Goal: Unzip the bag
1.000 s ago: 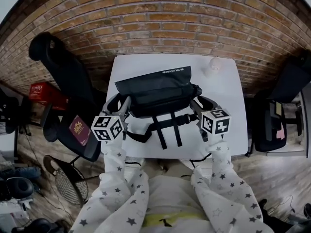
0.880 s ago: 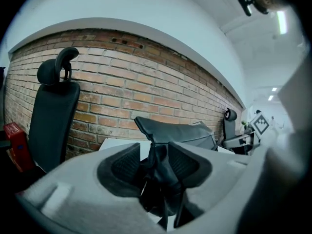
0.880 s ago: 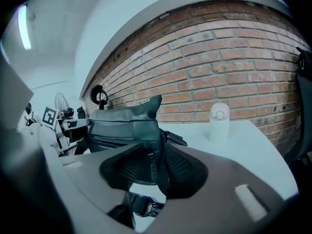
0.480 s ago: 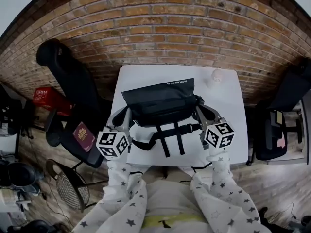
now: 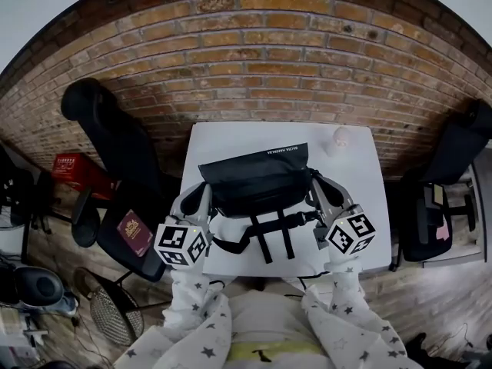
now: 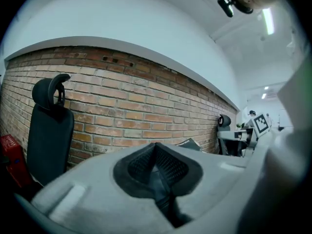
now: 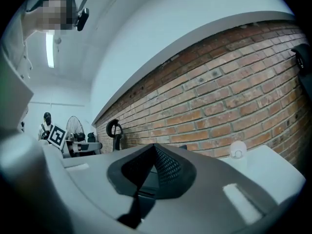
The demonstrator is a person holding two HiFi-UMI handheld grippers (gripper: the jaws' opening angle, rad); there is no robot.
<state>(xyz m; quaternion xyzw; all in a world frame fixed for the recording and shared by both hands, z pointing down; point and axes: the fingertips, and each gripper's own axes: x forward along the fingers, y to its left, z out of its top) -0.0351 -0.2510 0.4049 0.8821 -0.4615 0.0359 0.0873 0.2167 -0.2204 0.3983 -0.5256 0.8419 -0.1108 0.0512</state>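
Observation:
A black bag (image 5: 257,179) lies in the middle of the white table (image 5: 357,167), its black straps (image 5: 274,233) trailing toward me. My left gripper (image 5: 201,196) is at the bag's left end and my right gripper (image 5: 316,183) at its right end. Both point away from me. In the left gripper view the ribbed pads (image 6: 168,167) are pressed together with nothing between them, and a corner of the bag (image 6: 190,142) shows beyond. The right gripper view shows its pads (image 7: 168,167) also closed on nothing. No zipper pull can be seen.
A small white round object (image 5: 340,137) stands at the table's far right, also in the right gripper view (image 7: 237,151). A black office chair (image 5: 115,141) stands left of the table with a red booklet (image 5: 135,232) on its seat. A brick wall (image 5: 261,68) backs the table.
The head view has tipped up, so more wall shows and the table, bag and grippers sit lower in it. Both grippers stay at the bag's ends.

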